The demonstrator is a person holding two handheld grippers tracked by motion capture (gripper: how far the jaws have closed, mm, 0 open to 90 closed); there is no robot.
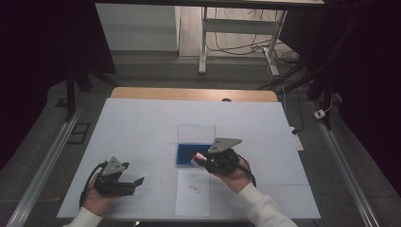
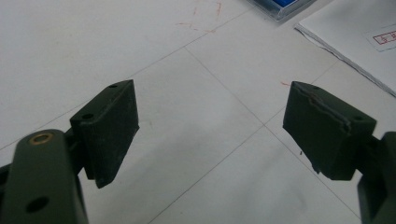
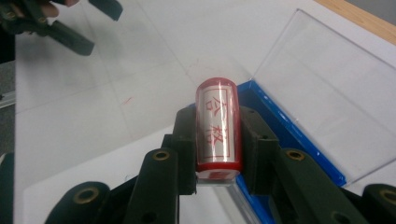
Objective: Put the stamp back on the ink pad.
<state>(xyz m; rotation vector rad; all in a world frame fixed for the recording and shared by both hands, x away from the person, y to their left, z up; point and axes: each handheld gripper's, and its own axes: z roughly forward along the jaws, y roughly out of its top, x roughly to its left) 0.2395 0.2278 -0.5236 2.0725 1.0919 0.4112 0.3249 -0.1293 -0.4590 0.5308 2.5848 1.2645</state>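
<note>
Right gripper [image 3: 218, 140] clenched on red stamp [image 3: 218, 126], pads pressing both long sides; stamp lying along the jaws, rounded end poking out past the pad tips, flat end back toward gripper body, label w/ red characters facing the camera. In high view, right gripper [image 1: 204, 160] over near edge of blue ink pad case [image 1: 187, 153], stamp [image 1: 198, 157] at its tip, pointing left. Case's blue tray [image 3: 280, 126] directly under & beyond the jaws, clear lid [image 3: 322, 88] flipped open on far side. White paper sheet [image 1: 193, 194] w/ red stamp mark [image 1: 194, 188] just below/nearer than right gripper, flat on tabletop [image 1: 142, 127]. Left gripper [image 2: 210, 135] released, jaws wide apart, nothing between, low over bare tabletop; sheet corner & case edge ahead-right of it. Left gripper [image 1: 134, 184] well apart from stamp, off to its left.
</note>
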